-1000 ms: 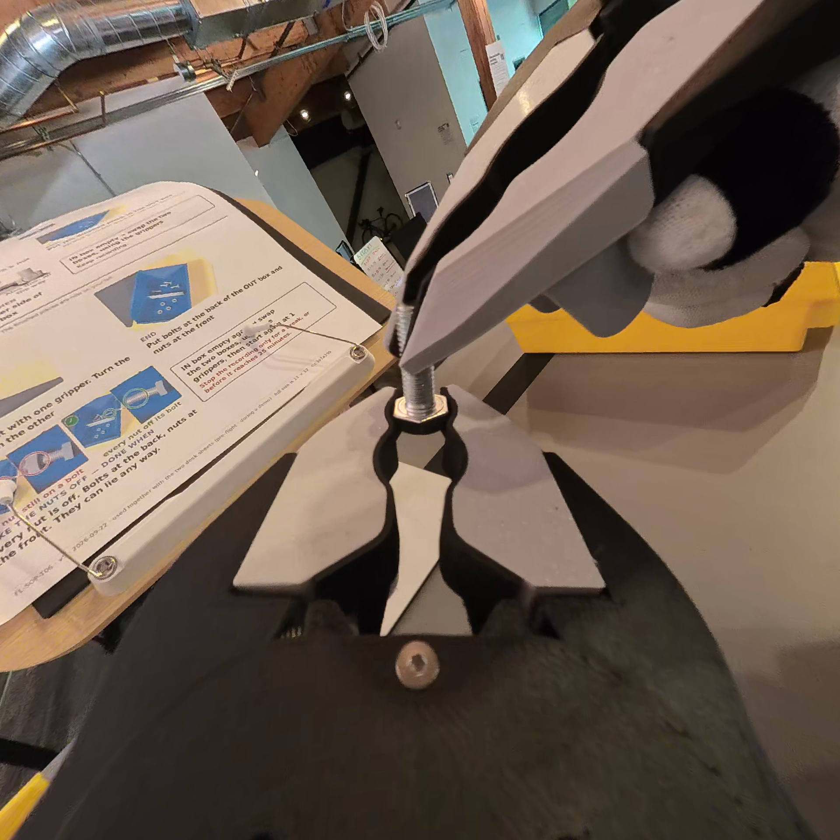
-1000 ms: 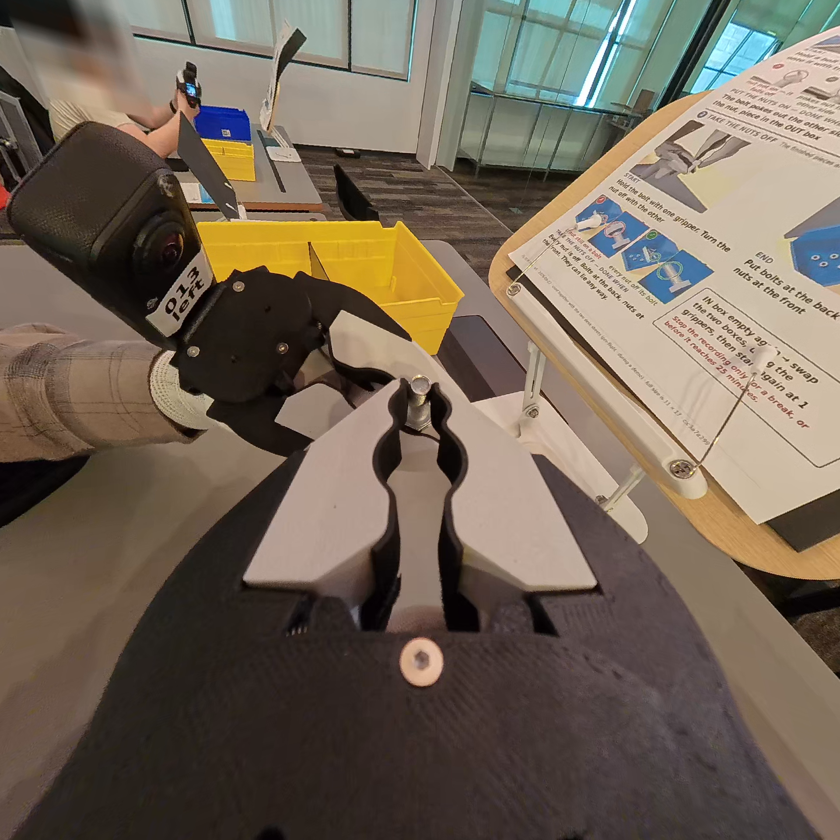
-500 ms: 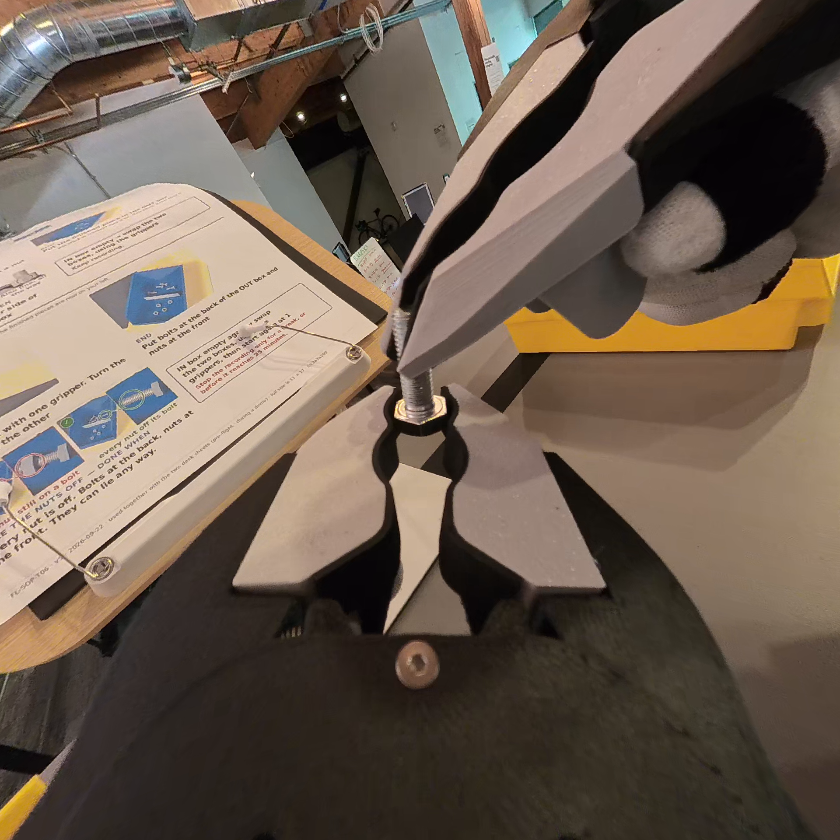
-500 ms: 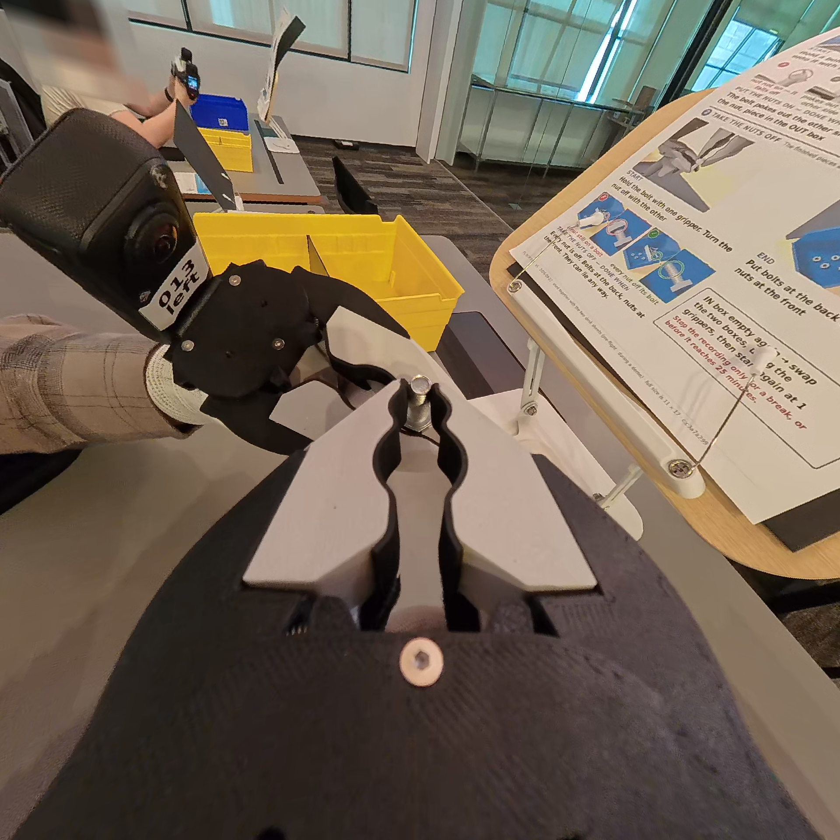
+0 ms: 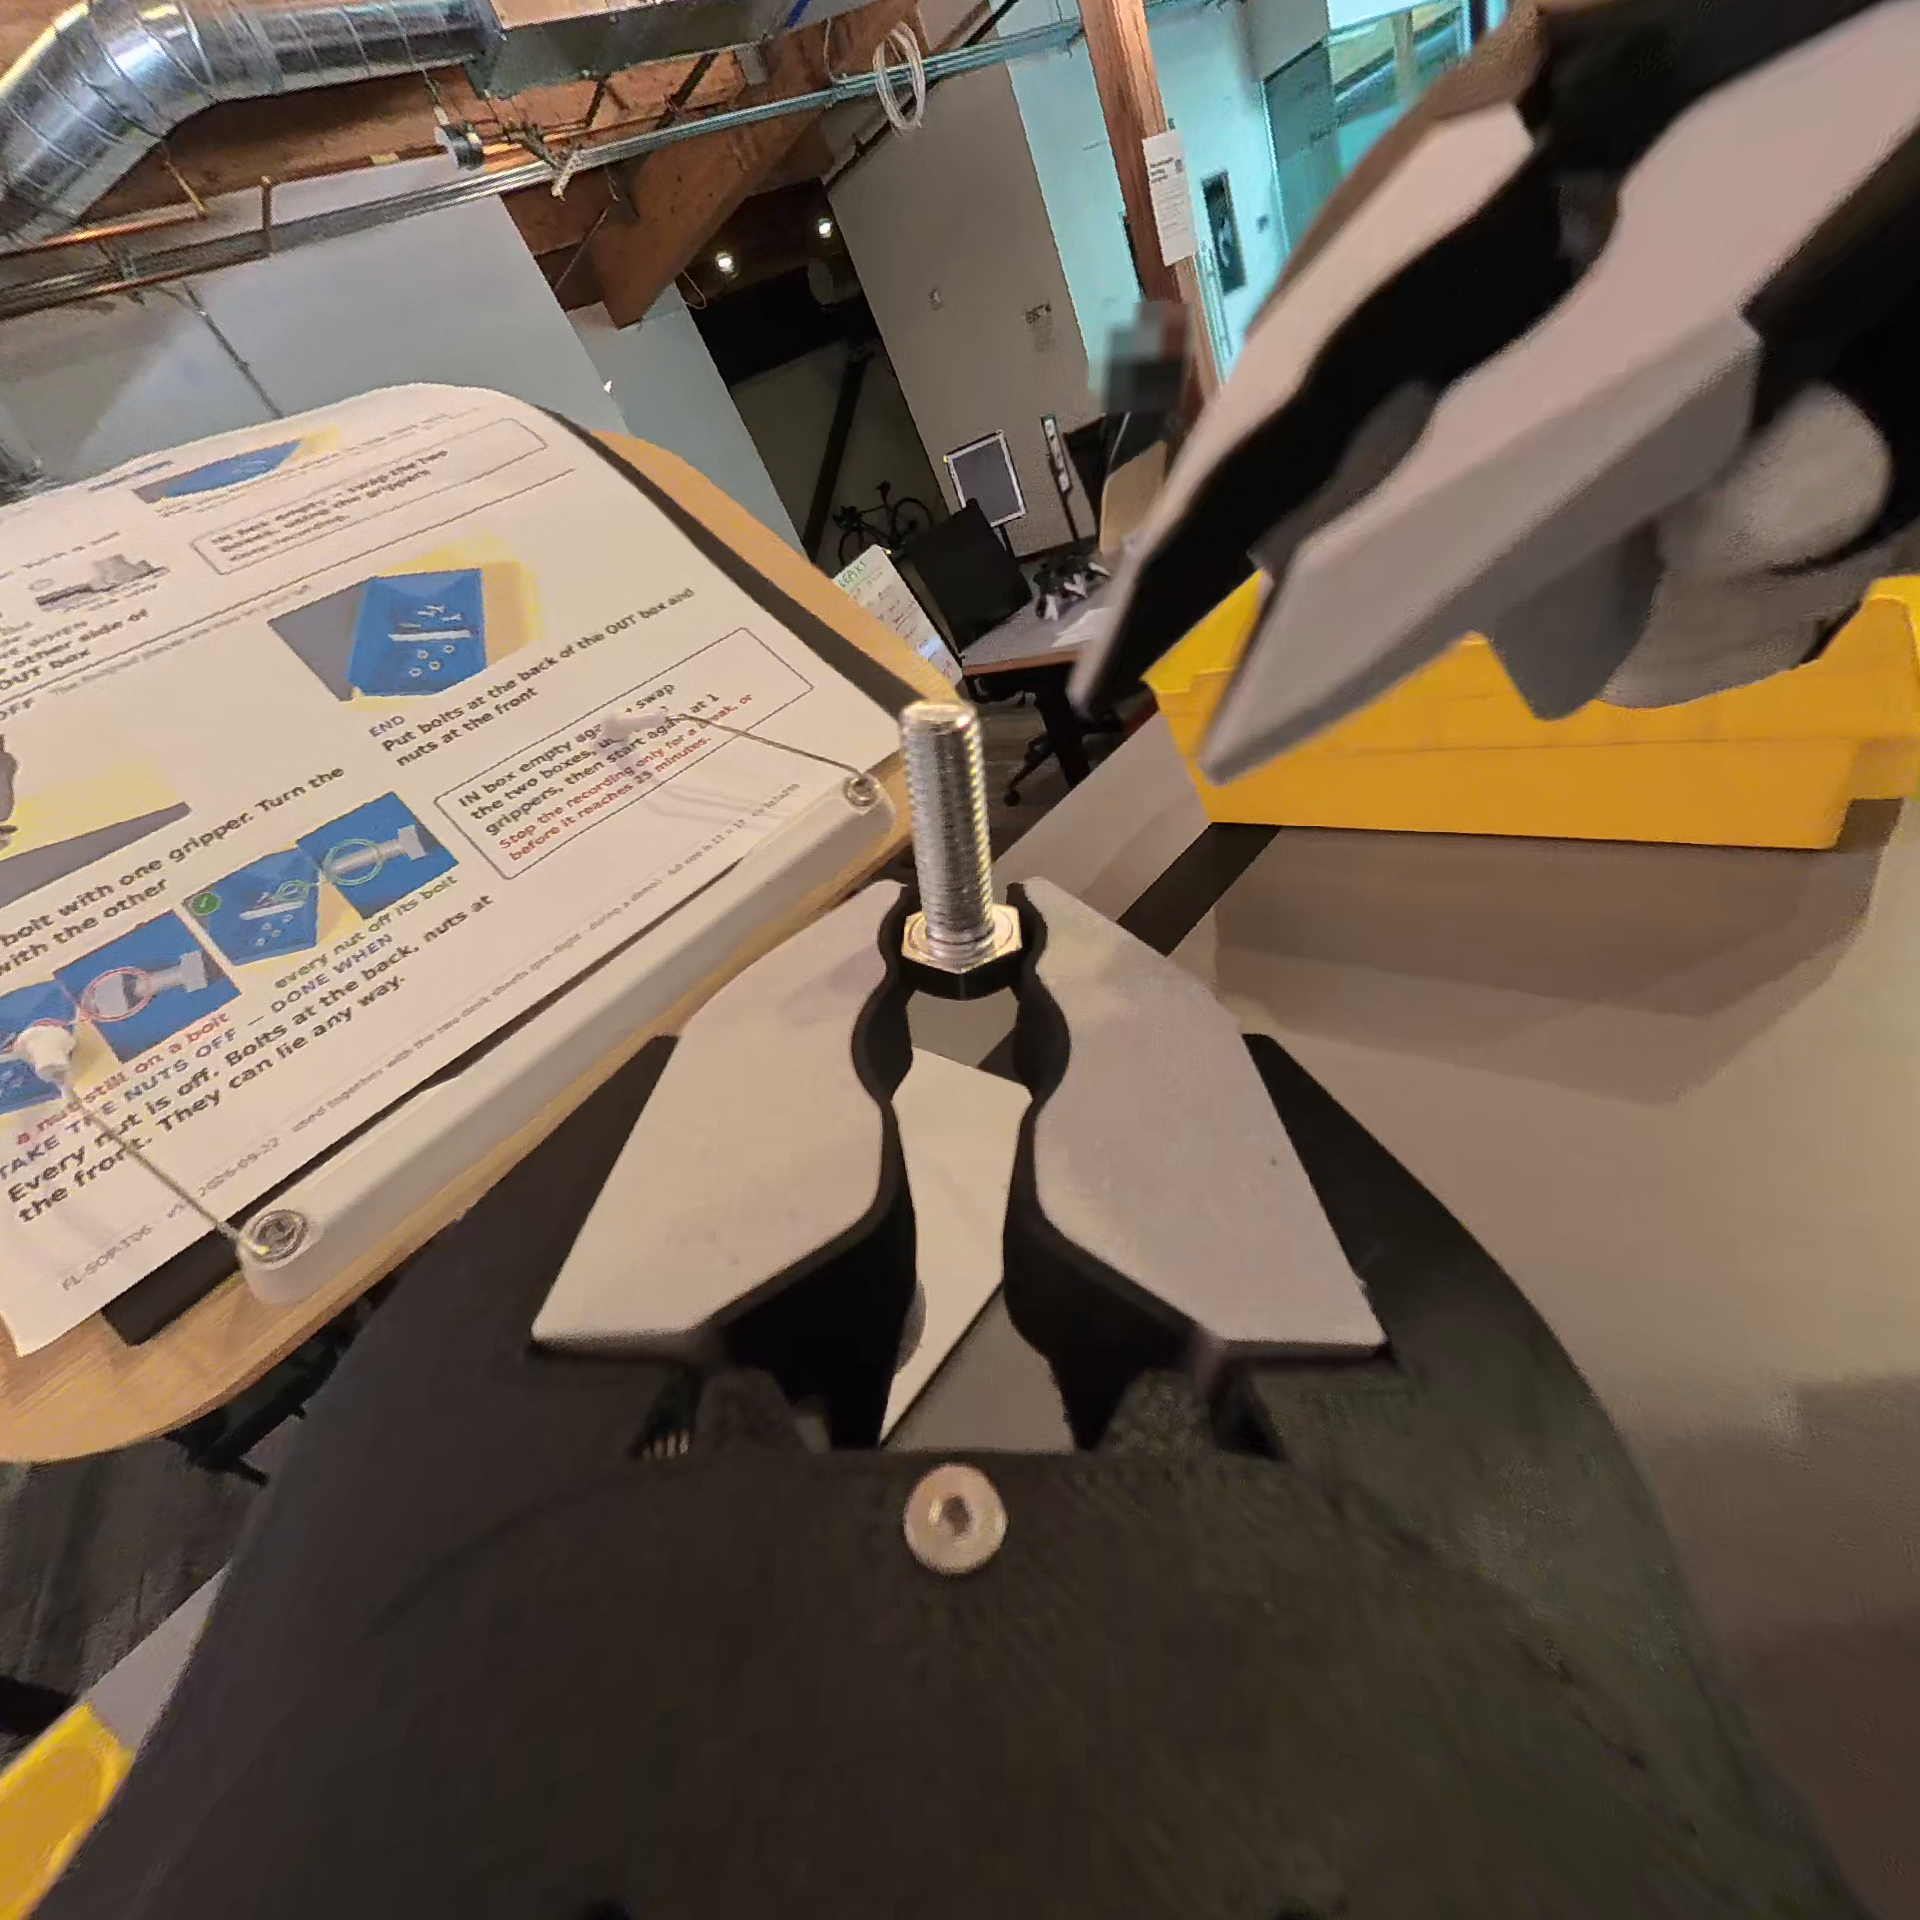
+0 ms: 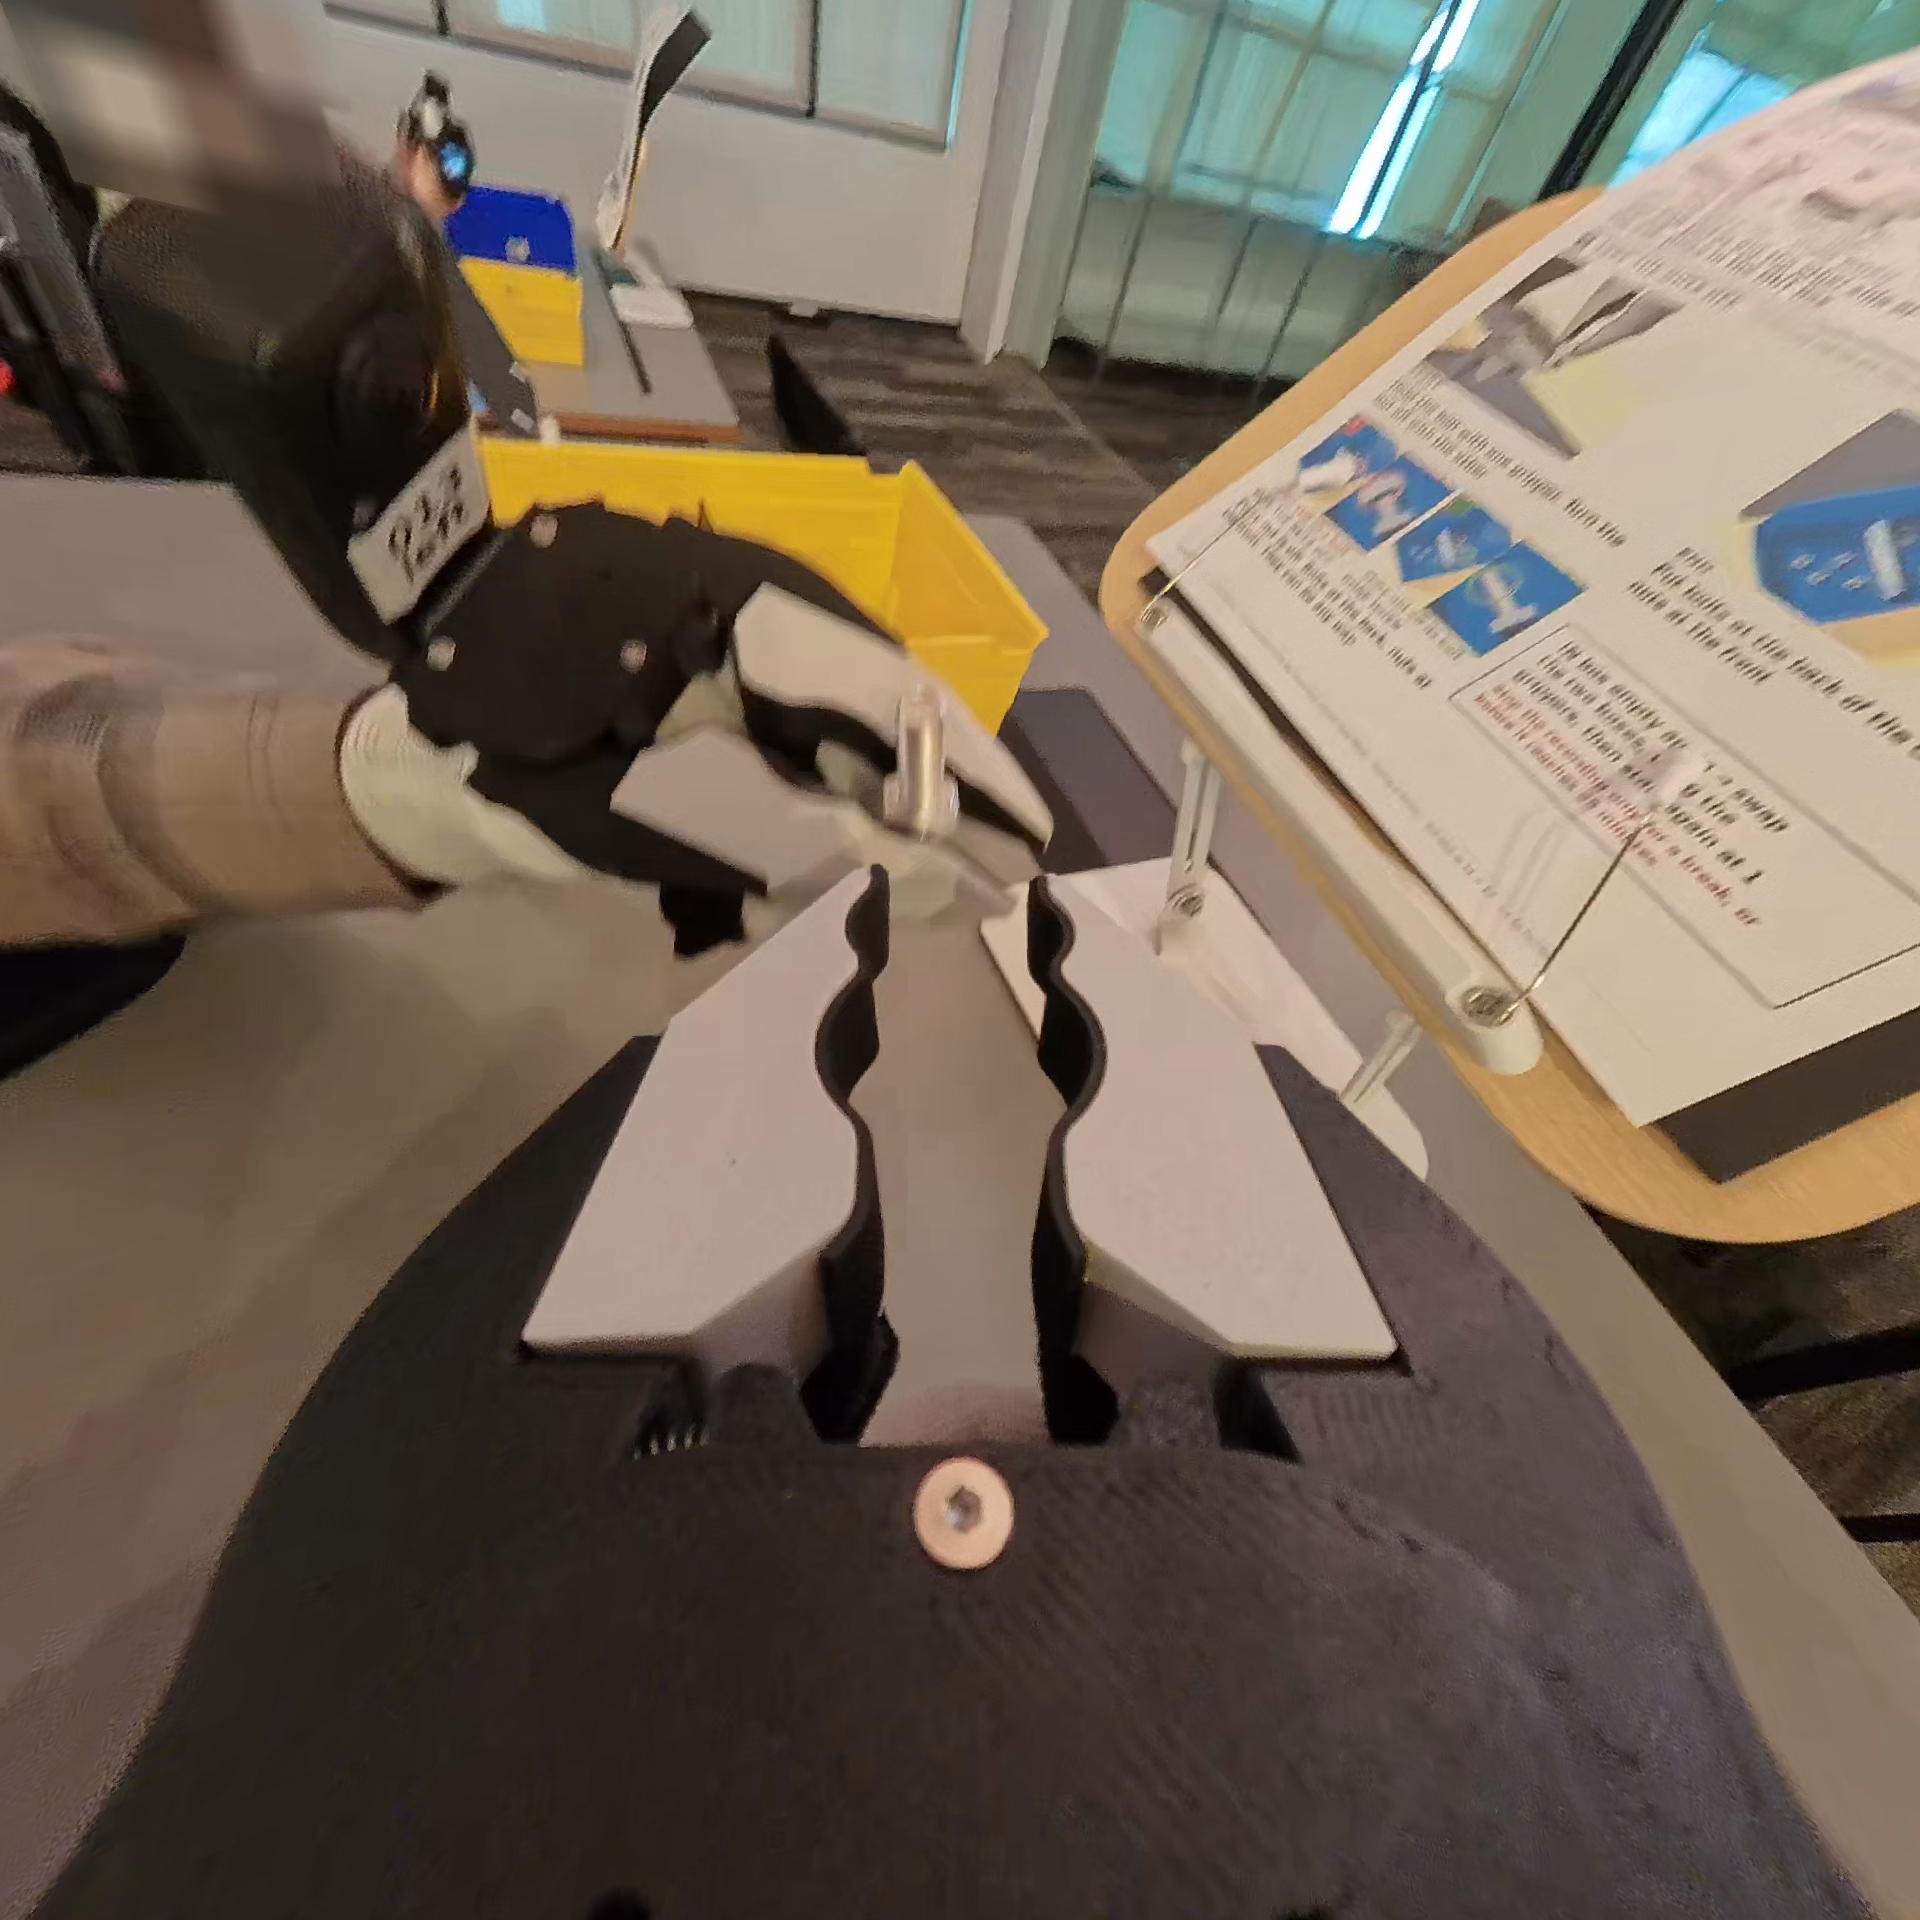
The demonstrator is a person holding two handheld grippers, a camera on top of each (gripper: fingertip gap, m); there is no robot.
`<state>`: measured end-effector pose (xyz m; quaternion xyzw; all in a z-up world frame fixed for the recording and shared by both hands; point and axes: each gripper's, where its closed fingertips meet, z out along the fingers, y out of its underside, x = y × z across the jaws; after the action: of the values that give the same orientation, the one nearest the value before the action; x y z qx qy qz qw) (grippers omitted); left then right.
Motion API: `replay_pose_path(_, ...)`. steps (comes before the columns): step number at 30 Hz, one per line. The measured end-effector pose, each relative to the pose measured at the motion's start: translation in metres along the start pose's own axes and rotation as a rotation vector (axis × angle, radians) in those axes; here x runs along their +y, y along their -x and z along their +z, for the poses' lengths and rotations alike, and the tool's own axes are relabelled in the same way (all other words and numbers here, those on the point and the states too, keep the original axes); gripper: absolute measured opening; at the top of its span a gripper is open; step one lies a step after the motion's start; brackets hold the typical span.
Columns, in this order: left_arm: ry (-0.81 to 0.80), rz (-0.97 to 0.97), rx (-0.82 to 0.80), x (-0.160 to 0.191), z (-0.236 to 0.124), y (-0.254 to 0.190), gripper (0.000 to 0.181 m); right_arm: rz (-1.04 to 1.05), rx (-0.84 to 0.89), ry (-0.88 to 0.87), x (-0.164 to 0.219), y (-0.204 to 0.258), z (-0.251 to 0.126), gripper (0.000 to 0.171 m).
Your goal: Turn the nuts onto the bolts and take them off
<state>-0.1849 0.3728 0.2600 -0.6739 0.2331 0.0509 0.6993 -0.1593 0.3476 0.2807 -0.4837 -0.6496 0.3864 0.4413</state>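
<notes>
Grey tabletop (image 5: pixel 1558 1091) is seen beneath both grippers, with an open workspace of ducts and beams behind. At the tips of the left gripper (image 5: pixel 961 940) a hex nut (image 5: pixel 961 948) is clamped between the jaws, and a threaded bolt (image 5: pixel 943 821) is seen standing upright out of it, its upper end bare. The right gripper (image 6: pixel 956 904) is held with its jaws apart and nothing between them; in the left wrist view it appears blurred at the upper right, clear of the bolt and above it. In the right wrist view the left gripper (image 6: pixel 925 831) is seen just beyond the open tips, carried by a gloved hand (image 6: pixel 416 790) with a plaid sleeve behind it. A yellow bin (image 5: pixel 1507 769) is set on the table past the grippers. An instruction sheet (image 5: pixel 312 748) is held on a tilted wooden board (image 6: pixel 1299 1091) by a white clip bar (image 5: pixel 582 1039) beside the left gripper. Farther back a blue bin (image 6: pixel 514 234) is visible on another desk.
</notes>
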Motion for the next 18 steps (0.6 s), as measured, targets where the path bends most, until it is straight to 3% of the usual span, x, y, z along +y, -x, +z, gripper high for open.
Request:
replay_pose_path(1, -0.001, -0.007, -0.006, 0.0, -0.001, 0.003, 0.016, -0.005, -0.026, 0.03, 0.009, 0.002, -0.001, 0.024)
replay_pose_path(11, 0.0, -0.036, -0.042, 0.002, -0.008, 0.023, 0.015, -0.093, -0.231, 0.51, 0.142, 0.033, 0.038, 0.029)
replay_pose_path(18, 0.0, -0.034, -0.046, 0.002, -0.01, 0.026, 0.015, -0.104, -0.306, 0.645, 0.183, 0.056, 0.066, 0.033)
